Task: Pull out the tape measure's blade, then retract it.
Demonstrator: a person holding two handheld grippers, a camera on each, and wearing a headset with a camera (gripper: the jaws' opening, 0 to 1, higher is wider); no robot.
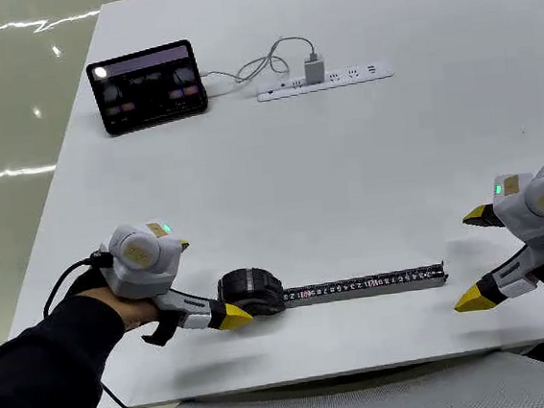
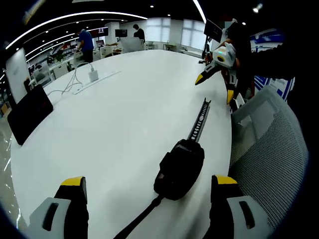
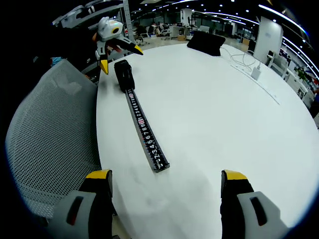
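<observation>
- The left gripper (image 1: pixel 210 278) was held in a black-sleeved hand at the near left of the white table (image 1: pixel 347 177), with its yellow-tipped jaws spread wide.
- In the left gripper view, the left gripper (image 2: pixel 149 181) had the tape measure case (image 2: pixel 180 167) lying between its open jaws, and neither jaw clamped it.
- In the head view, the lower jaw tip sat just beside the case (image 1: pixel 251 291); whether they touched could not be told.
- A dark strap ran from the case back toward the left gripper.
- The right gripper (image 1: pixel 474 256) was at the near right edge of the table, its jaws likewise wide apart and holding nothing.
- The blade (image 1: pixel 366 284) lay flat on the table, pulled out from the case toward the right gripper.
- The blade's end stopped a little short of the right gripper (image 3: pixel 166 175), clear of both jaws.
- Farther back on the table stood a dark tablet (image 1: pixel 148 86).
- Beside the tablet lay a white power strip (image 1: pixel 325 78) with a charger plugged in and a white cable (image 1: pixel 259 65) leading toward the tablet.
- A grey mesh chair (image 3: pixel 50 134) stood at the table's near edge.
</observation>
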